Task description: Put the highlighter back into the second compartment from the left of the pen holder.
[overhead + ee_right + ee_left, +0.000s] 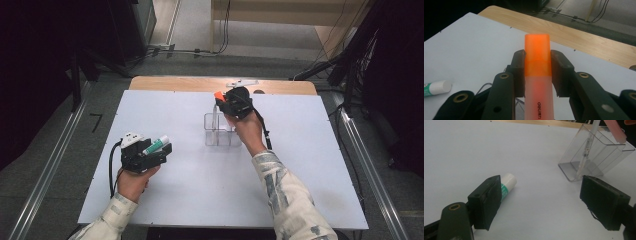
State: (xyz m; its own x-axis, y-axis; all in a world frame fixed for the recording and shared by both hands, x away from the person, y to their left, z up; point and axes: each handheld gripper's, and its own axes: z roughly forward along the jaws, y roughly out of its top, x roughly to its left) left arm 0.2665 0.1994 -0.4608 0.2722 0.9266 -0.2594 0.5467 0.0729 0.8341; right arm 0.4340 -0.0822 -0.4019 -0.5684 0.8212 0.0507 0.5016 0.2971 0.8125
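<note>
So the table is basically a big white board sitting on a light wooden top, and you can see a strip of that wood poking out along the far edge. Not much actually resting on it. There's a clear plastic organizer with a few compartments standing upright around the middle, a bit toward the far side. A thin white pen is leaning inside one of its compartments. Well off to the left of the organizer and nearer the person's edge, a glue stick with a green label and white cap is lying flat on its side.
</note>
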